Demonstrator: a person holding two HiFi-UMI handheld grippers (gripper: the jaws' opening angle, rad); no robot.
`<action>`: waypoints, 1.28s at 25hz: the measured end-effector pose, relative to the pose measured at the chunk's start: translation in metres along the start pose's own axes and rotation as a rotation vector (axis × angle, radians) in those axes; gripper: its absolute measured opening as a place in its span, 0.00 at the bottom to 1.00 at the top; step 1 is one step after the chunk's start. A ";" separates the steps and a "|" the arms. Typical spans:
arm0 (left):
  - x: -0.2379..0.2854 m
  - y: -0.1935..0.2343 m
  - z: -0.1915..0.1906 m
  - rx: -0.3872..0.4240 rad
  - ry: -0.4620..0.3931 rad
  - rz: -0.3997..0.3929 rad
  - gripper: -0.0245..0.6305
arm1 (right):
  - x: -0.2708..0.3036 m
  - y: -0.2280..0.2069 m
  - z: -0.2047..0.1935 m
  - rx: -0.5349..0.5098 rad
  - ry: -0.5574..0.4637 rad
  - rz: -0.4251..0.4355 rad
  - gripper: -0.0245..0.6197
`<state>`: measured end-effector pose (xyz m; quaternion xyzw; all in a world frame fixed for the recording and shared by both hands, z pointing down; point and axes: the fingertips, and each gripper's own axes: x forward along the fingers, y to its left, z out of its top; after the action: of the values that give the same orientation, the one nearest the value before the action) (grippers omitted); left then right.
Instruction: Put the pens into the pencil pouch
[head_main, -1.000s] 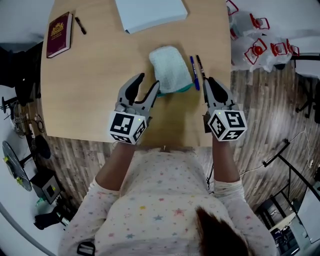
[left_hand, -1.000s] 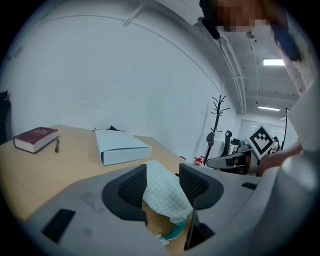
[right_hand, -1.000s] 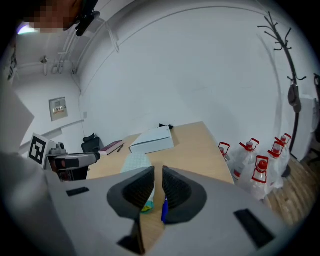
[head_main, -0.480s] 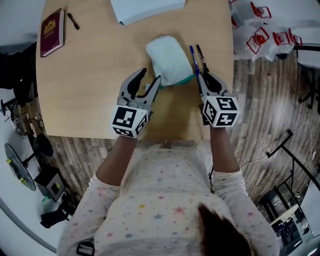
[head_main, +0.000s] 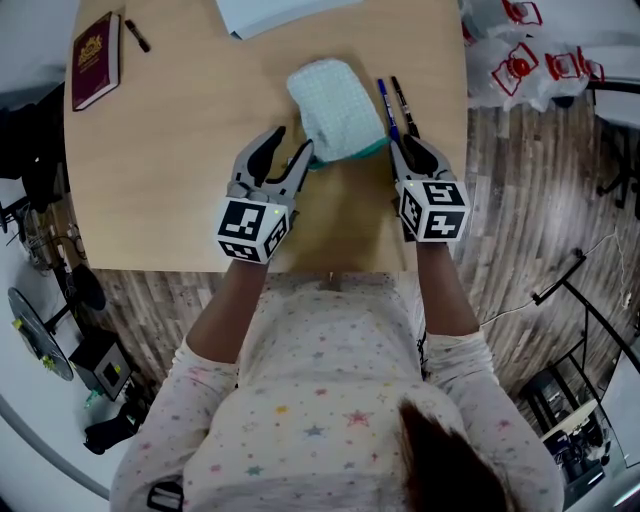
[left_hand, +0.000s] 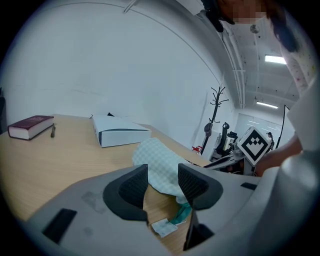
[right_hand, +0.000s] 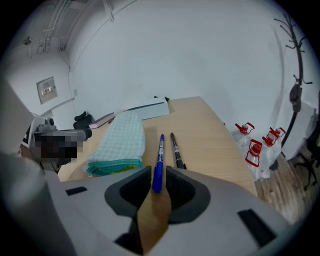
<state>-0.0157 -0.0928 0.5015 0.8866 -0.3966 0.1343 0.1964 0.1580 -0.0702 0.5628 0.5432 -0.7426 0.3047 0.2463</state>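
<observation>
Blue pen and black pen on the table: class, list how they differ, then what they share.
The blue pen has a blue barrel; the black pen is black. The blue pen lies nearer the pouch; the black pen lies beyond it. The blue pen's near end sits between the parted jaws of the right gripper; the black pen lies outside them. Both lie flat on the table, roughly parallel.

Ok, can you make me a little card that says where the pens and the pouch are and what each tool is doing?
Pouch: checked, lying on the table, teal end toward the person
Blue pen: on the table, right of the pouch
Black pen: beside the blue pen, untouched
Left tool: open, at the pouch's near end, not gripping
Right tool: open, blue pen's near end between its jaws
Both pens: outside the pouch
</observation>
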 end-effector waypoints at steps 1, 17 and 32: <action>0.000 0.000 0.000 -0.001 0.000 -0.002 0.33 | 0.001 -0.001 0.000 -0.006 0.006 -0.006 0.18; -0.001 -0.007 -0.001 0.009 0.008 -0.025 0.28 | 0.007 -0.003 -0.010 -0.057 0.103 -0.028 0.13; 0.001 -0.036 -0.004 0.091 0.055 -0.110 0.28 | -0.023 -0.009 0.012 -0.010 -0.011 0.001 0.13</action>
<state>0.0119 -0.0693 0.4966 0.9110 -0.3353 0.1658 0.1736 0.1727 -0.0656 0.5405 0.5432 -0.7459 0.2980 0.2446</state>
